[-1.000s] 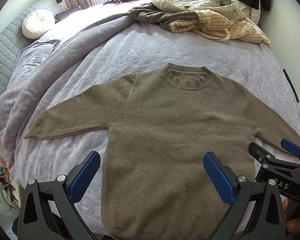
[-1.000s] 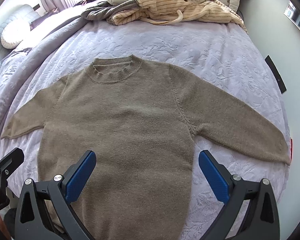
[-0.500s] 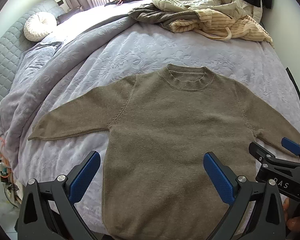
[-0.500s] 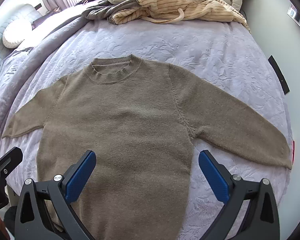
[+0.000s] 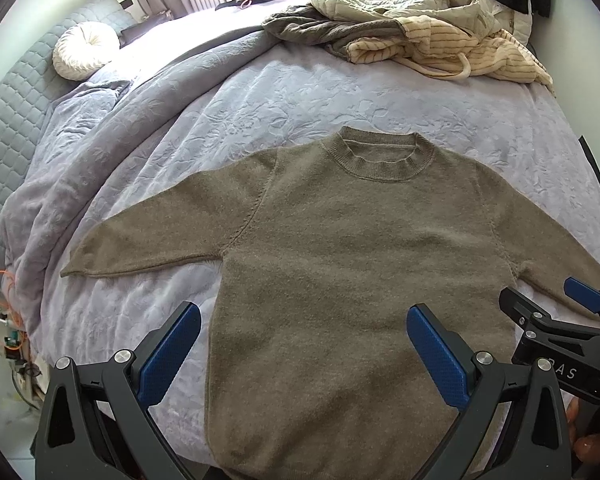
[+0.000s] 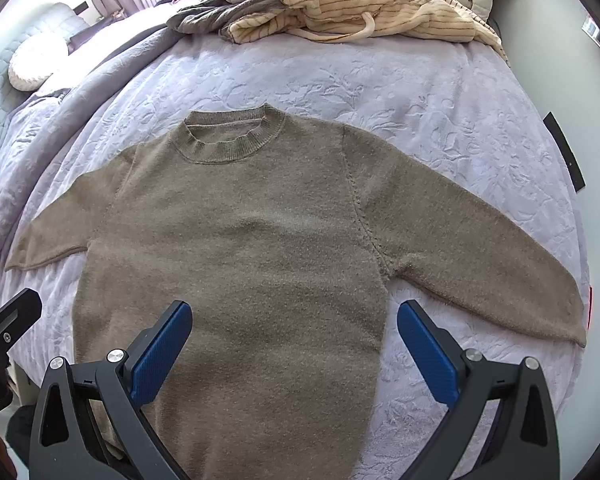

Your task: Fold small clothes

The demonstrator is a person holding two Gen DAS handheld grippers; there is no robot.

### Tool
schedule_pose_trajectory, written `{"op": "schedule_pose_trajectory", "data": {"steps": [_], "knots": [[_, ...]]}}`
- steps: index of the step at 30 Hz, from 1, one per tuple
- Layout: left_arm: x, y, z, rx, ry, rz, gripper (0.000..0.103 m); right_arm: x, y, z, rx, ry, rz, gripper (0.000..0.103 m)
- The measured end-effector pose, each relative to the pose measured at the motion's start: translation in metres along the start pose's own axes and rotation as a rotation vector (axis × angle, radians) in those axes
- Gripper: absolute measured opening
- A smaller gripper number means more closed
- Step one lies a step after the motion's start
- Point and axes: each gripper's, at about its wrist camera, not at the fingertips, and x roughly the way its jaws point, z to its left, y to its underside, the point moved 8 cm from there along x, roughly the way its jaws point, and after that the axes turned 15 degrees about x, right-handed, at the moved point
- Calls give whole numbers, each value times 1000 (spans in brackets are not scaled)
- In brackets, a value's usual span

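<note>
An olive-brown knit sweater (image 5: 340, 248) lies flat, front up, on the lilac bedspread (image 5: 260, 92), collar at the far end and both sleeves spread out. It also shows in the right wrist view (image 6: 240, 248). My left gripper (image 5: 304, 340) is open and empty above the sweater's lower left body. My right gripper (image 6: 294, 338) is open and empty above the lower right body; it also shows at the right edge of the left wrist view (image 5: 556, 308). The hem is hidden behind the gripper frames.
A heap of other clothes (image 5: 412, 36) lies at the far end of the bed, a striped cream piece on top (image 6: 360, 12). A round white cushion (image 5: 84, 56) rests by the quilted headboard at left. The wall runs along the bed's right side.
Both views have shifted slightly; the sweater sits a little lower and more to the right in the left wrist view. Both grippers stay open and the sweater lies unmoved.
</note>
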Motion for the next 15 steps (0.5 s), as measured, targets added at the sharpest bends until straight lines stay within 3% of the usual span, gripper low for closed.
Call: {"op": "schedule_pose_trajectory", "data": {"steps": [15], "knots": [[0,1,5,-24,-26,16,103,6,-2,3,-6,-21,10,102]]}}
